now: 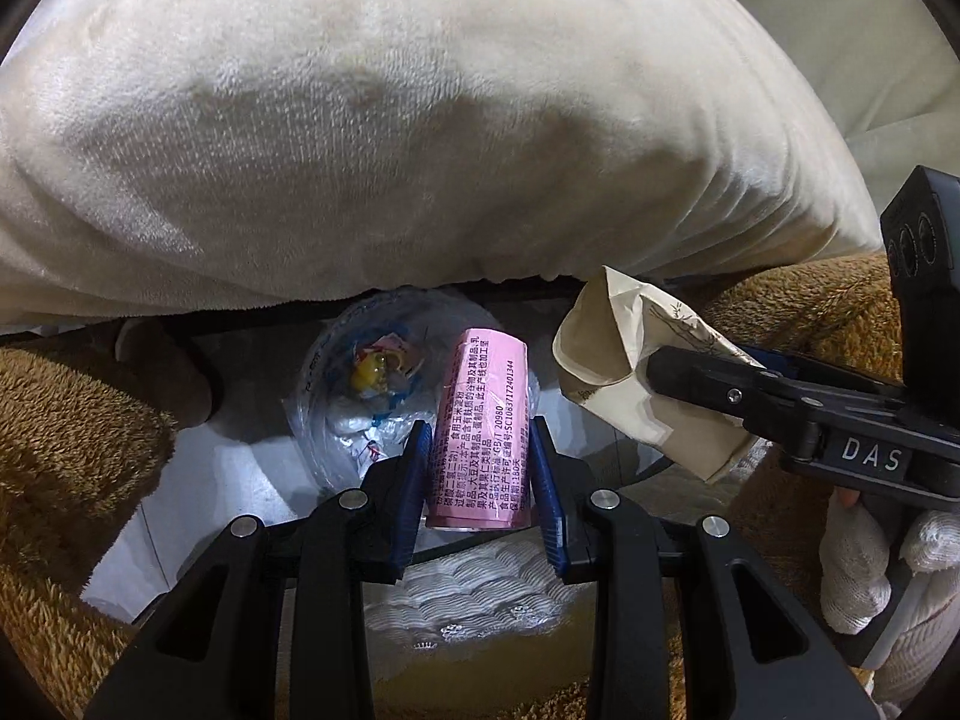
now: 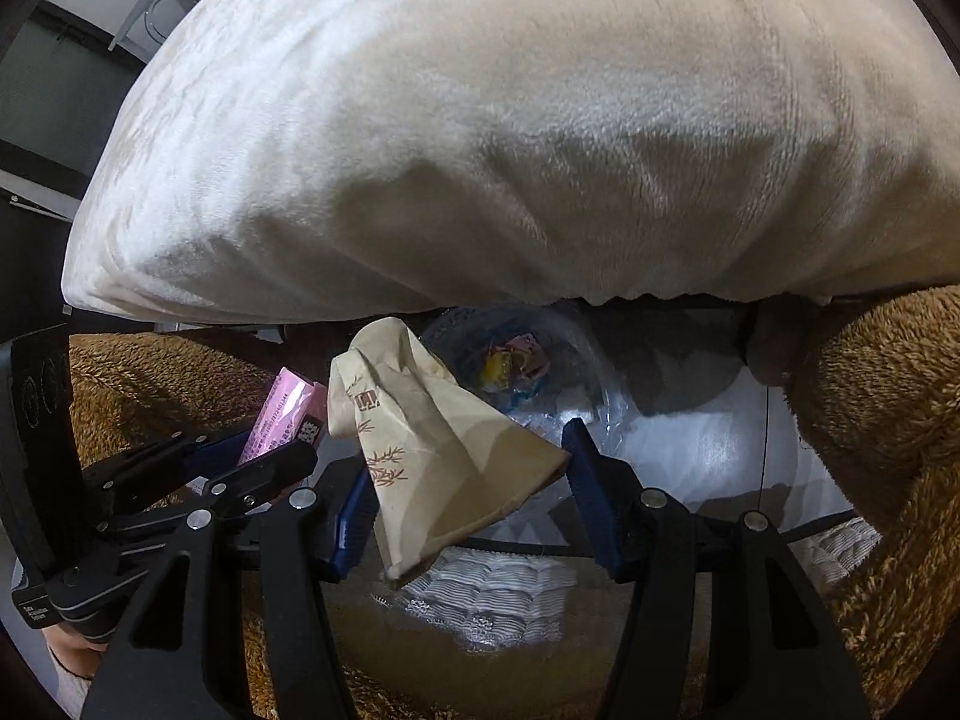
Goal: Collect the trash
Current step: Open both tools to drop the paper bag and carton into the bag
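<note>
My left gripper [image 1: 480,450] is shut on a pink snack wrapper [image 1: 480,426] with black print, held over a bin lined with a clear plastic bag [image 1: 354,396] that holds yellow and coloured scraps. My right gripper [image 2: 474,480] is shut on a crumpled beige paper bag [image 2: 432,450] with a brown bamboo print. The right gripper [image 1: 708,381] and the paper bag [image 1: 612,372] also show at the right in the left wrist view. The left gripper [image 2: 240,456] and the pink wrapper [image 2: 282,420] show at the left in the right wrist view, with the bin bag [image 2: 522,372] beyond.
A large cream plush cushion [image 1: 450,120] hangs over the bin and fills the upper half of both views. Brown fluffy fabric [image 1: 66,450] lies on both sides. A white patterned cloth [image 1: 480,594] lies below the grippers. A white-gloved hand [image 1: 870,564] holds the right gripper.
</note>
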Demonstrator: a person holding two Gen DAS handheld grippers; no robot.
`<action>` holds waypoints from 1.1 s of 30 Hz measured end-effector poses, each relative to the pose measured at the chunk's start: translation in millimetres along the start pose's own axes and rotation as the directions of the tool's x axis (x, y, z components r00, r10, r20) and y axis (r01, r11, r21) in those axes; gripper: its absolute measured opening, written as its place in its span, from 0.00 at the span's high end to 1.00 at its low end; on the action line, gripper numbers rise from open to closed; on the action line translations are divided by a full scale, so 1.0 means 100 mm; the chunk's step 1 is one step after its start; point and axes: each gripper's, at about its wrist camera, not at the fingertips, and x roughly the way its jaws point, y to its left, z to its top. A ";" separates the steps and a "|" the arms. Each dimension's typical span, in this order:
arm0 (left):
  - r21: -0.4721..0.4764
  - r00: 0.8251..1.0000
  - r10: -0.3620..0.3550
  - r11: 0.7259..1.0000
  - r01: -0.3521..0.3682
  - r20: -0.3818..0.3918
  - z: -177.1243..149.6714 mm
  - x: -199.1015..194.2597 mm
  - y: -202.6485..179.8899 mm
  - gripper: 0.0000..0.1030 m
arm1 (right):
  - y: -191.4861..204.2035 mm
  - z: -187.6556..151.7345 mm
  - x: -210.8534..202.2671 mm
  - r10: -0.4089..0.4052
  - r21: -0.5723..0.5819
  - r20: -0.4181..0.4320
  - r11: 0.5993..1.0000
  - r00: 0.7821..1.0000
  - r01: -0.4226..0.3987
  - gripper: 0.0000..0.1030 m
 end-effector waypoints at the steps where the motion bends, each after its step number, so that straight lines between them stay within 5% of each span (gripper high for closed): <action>1: -0.004 1.000 0.004 1.000 -0.004 -0.011 0.01 0.03 0.01 0.69 | -0.01 0.01 0.03 -0.010 0.003 -0.009 1.000 1.000 0.010 0.44; 22: -0.038 0.986 0.063 0.997 -0.070 -0.156 0.07 0.14 0.11 0.69 | -0.05 0.18 0.38 -0.035 0.082 -0.157 0.995 0.987 0.048 0.42; 26: -0.040 0.987 0.068 0.996 -0.074 -0.148 0.08 0.13 0.08 0.47 | -0.07 0.18 0.38 -0.033 0.100 -0.148 0.994 0.989 0.048 0.35; 33: -0.045 0.991 0.058 0.997 -0.064 -0.122 0.07 0.02 0.05 0.47 | -0.09 0.16 0.34 -0.022 0.099 -0.122 0.995 0.992 0.034 0.35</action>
